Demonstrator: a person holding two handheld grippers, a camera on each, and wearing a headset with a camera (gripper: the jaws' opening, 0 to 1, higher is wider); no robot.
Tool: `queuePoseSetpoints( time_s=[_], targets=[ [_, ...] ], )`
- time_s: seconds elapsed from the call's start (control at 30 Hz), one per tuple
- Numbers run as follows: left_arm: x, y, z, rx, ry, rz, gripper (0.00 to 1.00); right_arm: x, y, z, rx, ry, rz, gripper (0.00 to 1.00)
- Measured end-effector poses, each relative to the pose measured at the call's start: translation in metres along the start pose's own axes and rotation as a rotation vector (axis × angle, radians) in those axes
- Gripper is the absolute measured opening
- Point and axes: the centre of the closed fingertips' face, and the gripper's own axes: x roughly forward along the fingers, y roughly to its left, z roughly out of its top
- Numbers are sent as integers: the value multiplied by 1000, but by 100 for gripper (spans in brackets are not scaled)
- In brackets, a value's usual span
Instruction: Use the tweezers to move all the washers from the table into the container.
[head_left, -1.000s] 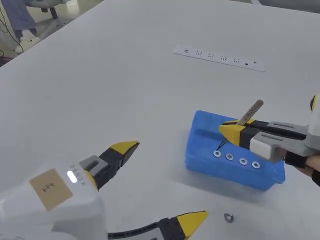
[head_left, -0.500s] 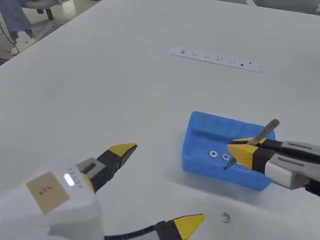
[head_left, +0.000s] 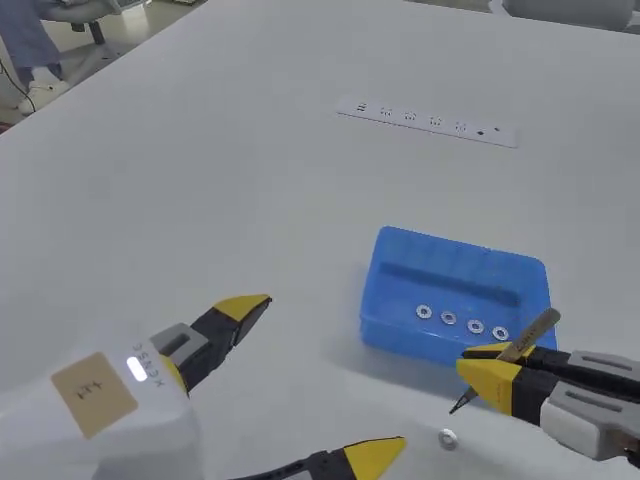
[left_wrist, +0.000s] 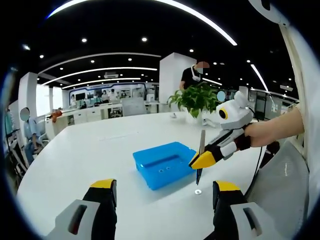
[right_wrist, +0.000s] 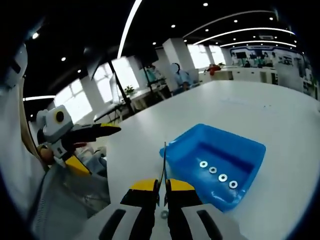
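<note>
The black-and-yellow left gripper (head_left: 317, 377) hangs well left of the blue plastic container (head_left: 450, 245), jaws spread wide and empty. Four small steel washers (head_left: 449, 320) lie in a row inside the container. One loose steel washer (head_left: 447, 437) lies on the white table (head_left: 200, 150) just in front of it. The right gripper (head_left: 488, 372), clamped on the slim metal tweezers (head_left: 528, 335), has drawn back out of the container. Their tip now hovers just above the loose washer, so the last pickup looks next.
</note>
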Motion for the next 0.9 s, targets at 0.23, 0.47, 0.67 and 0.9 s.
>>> queuePoseSetpoints(
  time_s=[0.23,0.47,0.67,0.9],
  targets=[
    [0,0,0,1,1,0,80,3,0,-15,22,27,6,4],
    [0,-1,-2,3,4,-2,80,7,2,-21,23,46,9,4],
    [0,0,-2,2,3,3,80,8,10,-26,-90,78,6,4],
    [0,0,-2,5,5,3,79,7,18,-32,-296,120,3,4]
  ],
)
